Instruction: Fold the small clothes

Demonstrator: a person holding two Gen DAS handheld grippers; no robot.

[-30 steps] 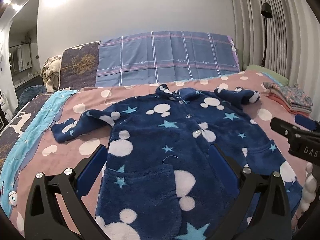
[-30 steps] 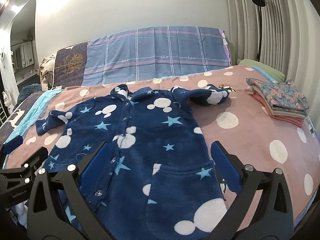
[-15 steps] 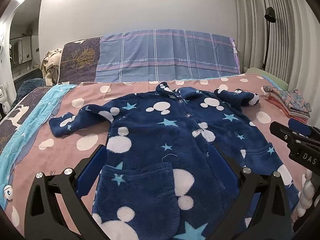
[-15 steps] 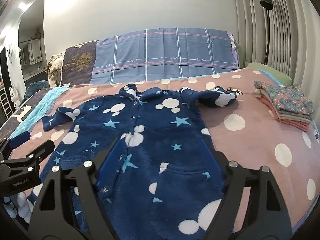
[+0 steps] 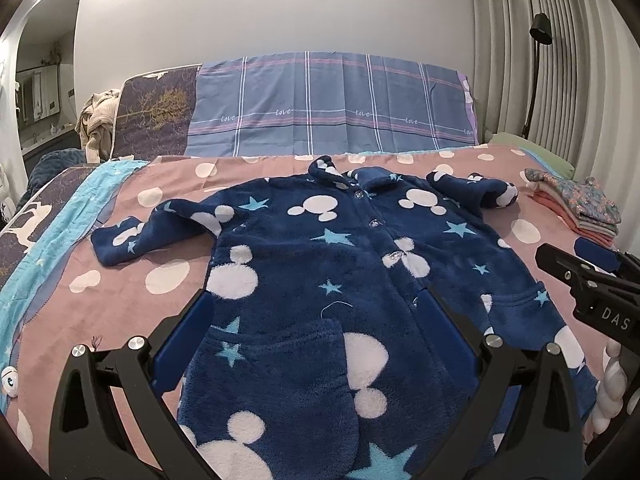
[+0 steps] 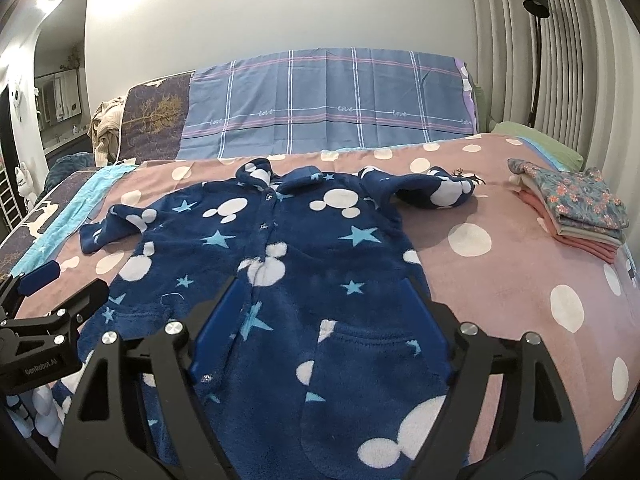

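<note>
Looking along the left claw, the view sits a little higher than a second ago, and more of the blue fleece coat and the spotted bed cover shows beyond it. Its jaws stand wide apart, holding nothing, with the coat's near pocket between them. The coat lies flat, front up and buttoned, collar toward 12 o'clock, one sleeve stretched to 9 o'clock. The right claw enters at 3 o'clock.

From the right claw, the jaws have narrowed somewhat since a second ago yet remain open and empty, hovering over the coat near its hem. The other sleeve is bunched toward 1 o'clock; a folded pile rests at 2 o'clock. Folding appears not yet begun; both claws seem to be lining up for a first grasp.
</note>
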